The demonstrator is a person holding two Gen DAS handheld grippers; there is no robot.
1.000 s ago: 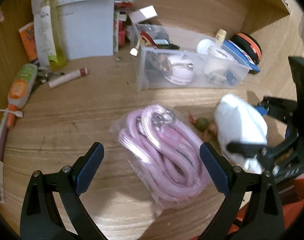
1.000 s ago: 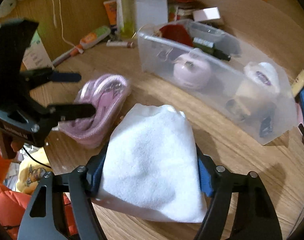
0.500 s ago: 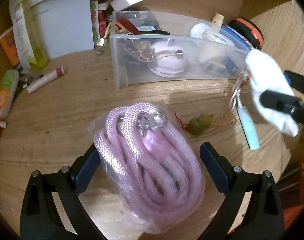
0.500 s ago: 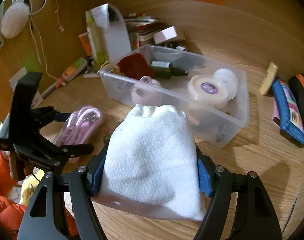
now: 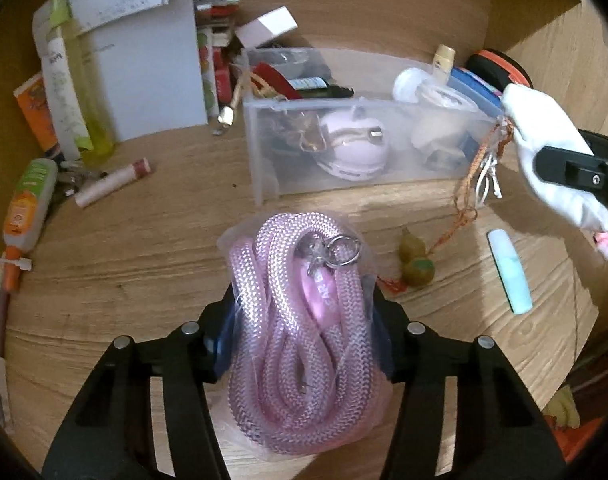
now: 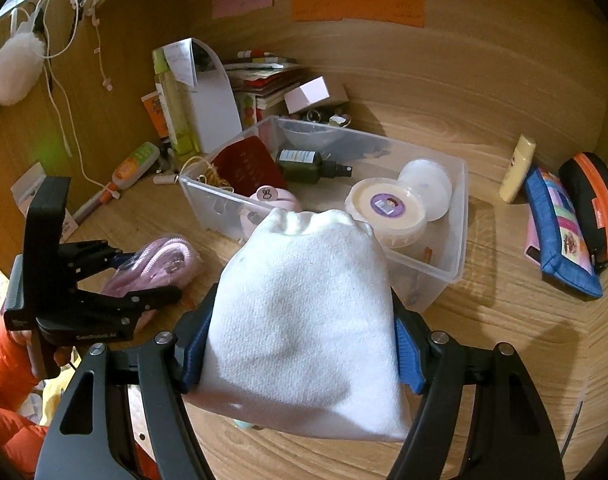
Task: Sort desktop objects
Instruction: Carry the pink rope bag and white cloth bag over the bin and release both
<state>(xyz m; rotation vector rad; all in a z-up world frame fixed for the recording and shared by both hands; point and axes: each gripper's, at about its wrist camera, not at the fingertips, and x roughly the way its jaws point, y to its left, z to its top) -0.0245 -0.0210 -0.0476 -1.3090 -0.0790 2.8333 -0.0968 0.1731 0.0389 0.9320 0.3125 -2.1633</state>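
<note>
While the wooden desk (image 5: pixel 103 264) lay cluttered, the clear bin (image 6: pixel 444 264) stood at its middle. Right gripper (image 6: pixel 299 344) pinched a white pouch (image 6: pixel 304 320) just in front of the bin; left gripper (image 5: pixel 304 340) pinched a bagged pink rope (image 5: pixel 304 320) near the bin's front wall.
</note>
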